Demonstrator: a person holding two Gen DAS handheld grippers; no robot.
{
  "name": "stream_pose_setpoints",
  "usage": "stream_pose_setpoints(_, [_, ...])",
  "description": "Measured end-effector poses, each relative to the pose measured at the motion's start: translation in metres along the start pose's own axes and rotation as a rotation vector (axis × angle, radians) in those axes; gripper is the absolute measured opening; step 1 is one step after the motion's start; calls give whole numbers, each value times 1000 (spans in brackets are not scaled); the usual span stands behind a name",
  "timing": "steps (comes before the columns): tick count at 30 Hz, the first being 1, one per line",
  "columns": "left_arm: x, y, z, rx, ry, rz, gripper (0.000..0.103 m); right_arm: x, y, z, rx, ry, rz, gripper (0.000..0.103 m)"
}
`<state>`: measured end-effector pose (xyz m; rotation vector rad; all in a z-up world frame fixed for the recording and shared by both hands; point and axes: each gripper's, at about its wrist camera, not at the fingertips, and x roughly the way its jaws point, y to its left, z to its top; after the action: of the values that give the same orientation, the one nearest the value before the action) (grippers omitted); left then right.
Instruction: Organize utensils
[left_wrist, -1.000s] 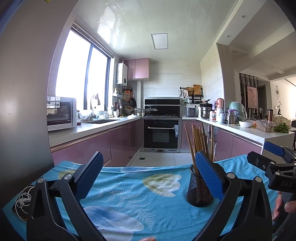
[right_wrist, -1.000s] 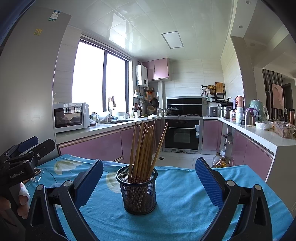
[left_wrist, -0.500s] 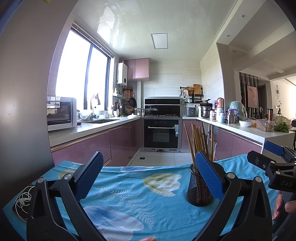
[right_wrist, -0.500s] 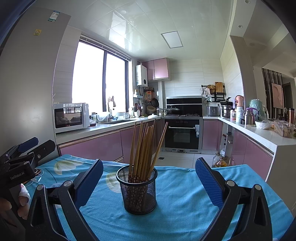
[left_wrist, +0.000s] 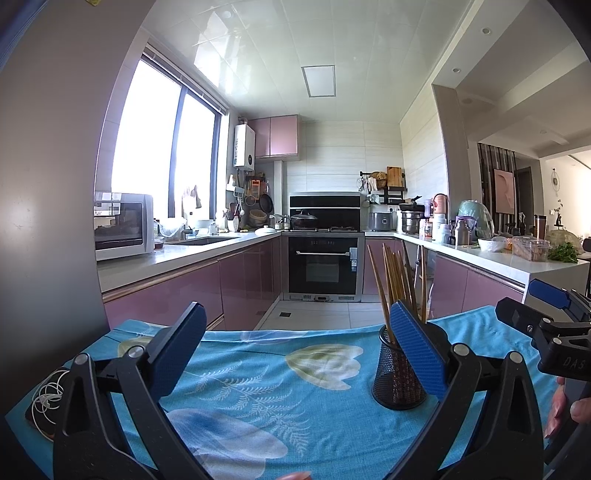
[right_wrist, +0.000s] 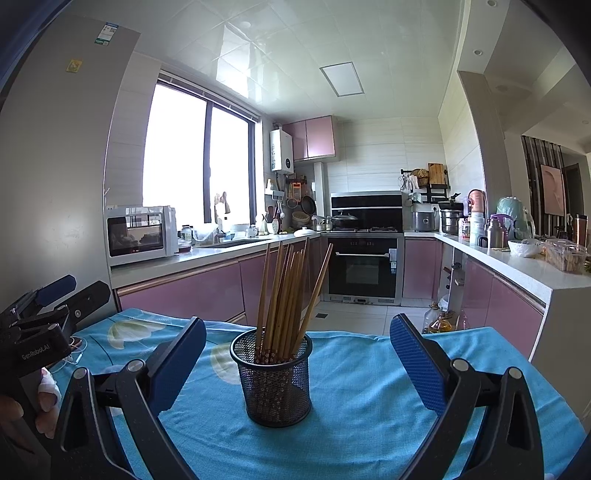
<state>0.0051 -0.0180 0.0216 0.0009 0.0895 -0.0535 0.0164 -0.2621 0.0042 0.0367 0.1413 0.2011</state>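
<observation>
Right wrist view looks straight at a black mesh holder (right_wrist: 274, 376) standing upright on the blue floral tablecloth (right_wrist: 369, 398), with a bundle of wooden chopsticks (right_wrist: 286, 295) fanned inside it, most leaning together and one angled off to the right. The right gripper (right_wrist: 297, 365) is spread wide and carries nothing, its blue pads (right_wrist: 415, 365) flanking the holder on either side but apart from it. At the left edge of the same view the left gripper (right_wrist: 55, 295) shows, held in a hand (right_wrist: 46, 398) whose fingertip looks bandaged. From the left wrist view, the left gripper (left_wrist: 295, 347) is likewise wide and empty over bare cloth, the holder (left_wrist: 400, 369) partly hidden behind its right pad (left_wrist: 415, 347), and a coil of white cable (left_wrist: 48, 398) lies at the cloth's left edge. No loose utensils are visible on the table, so the chopsticks in the holder look like the only task items in sight. The main risk, as I judge it, is the holder itself: it looks light and tall with its load, so a pad nudging its rim or a sideways pull on one stick could tip it and scatter the lot. Closing on the fanned tops could also catch several sticks at once or let a smooth one slip, and the loose cloth may drag under any push
</observation>
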Motion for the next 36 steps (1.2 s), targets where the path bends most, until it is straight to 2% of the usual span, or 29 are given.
stream_pose_setpoints(36, [-2,2,-1,3,1,4,98,0,1,-2,5,-1,-1,96])
